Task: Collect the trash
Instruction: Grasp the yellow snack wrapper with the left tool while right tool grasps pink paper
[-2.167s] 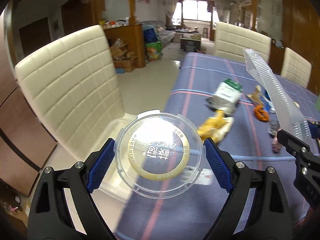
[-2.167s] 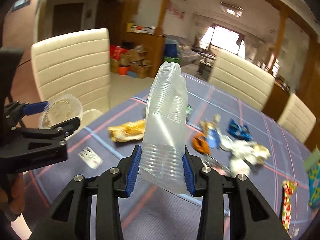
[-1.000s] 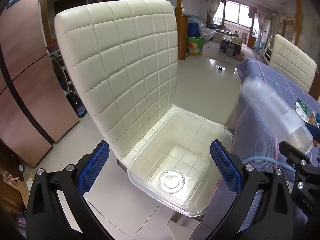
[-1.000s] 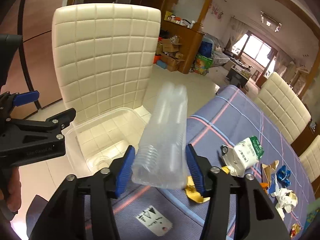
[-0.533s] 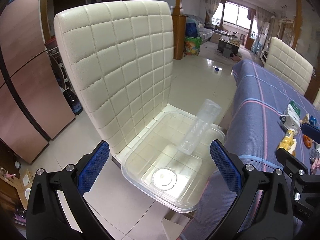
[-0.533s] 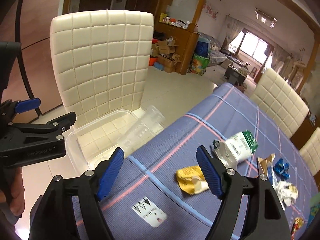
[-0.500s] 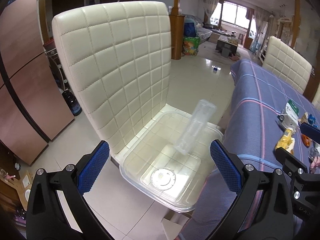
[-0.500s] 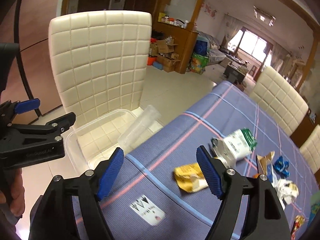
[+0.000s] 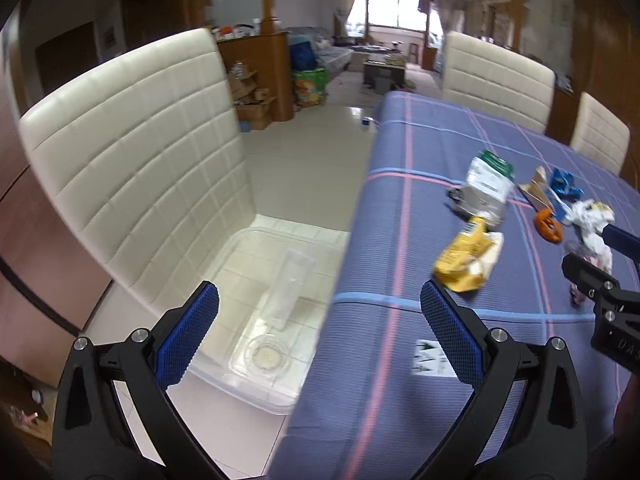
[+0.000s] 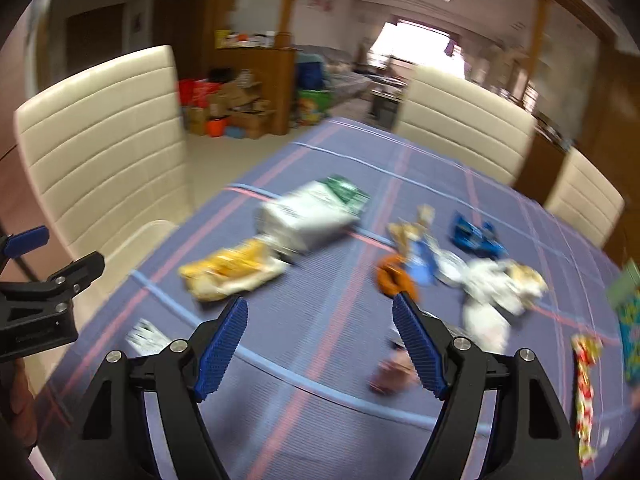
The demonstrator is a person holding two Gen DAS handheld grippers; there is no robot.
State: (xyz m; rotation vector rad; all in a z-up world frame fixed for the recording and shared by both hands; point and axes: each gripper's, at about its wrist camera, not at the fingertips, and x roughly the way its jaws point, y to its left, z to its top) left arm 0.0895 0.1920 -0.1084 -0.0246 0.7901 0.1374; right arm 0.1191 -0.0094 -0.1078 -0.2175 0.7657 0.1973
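Observation:
A clear plastic bin (image 9: 248,384) rests on the seat of a cream chair (image 9: 136,168); a stack of clear cups (image 9: 290,288) and a round clear lid (image 9: 268,358) lie inside it. My left gripper (image 9: 320,332) hangs open and empty over the edge of the table (image 9: 384,420). My right gripper (image 10: 320,340) is open and empty above the blue checked tablecloth (image 10: 320,420). Trash lies ahead of it: a yellow wrapper (image 10: 232,268), a white and green carton (image 10: 312,212), an orange piece (image 10: 394,276), a blue wrapper (image 10: 476,236), crumpled white paper (image 10: 500,280).
Two more cream chairs (image 10: 464,128) stand along the table's far side. A small white label (image 9: 434,358) lies near the table edge. A striped candy wrapper (image 10: 584,384) and a green packet (image 10: 628,312) lie at the right. The left gripper's body (image 10: 36,300) shows at the right view's left edge.
Both grippers swung right, from the chair toward the table. The cup stack, mid-fall half a second ago, now lies in the bin. Both grippers stay open.

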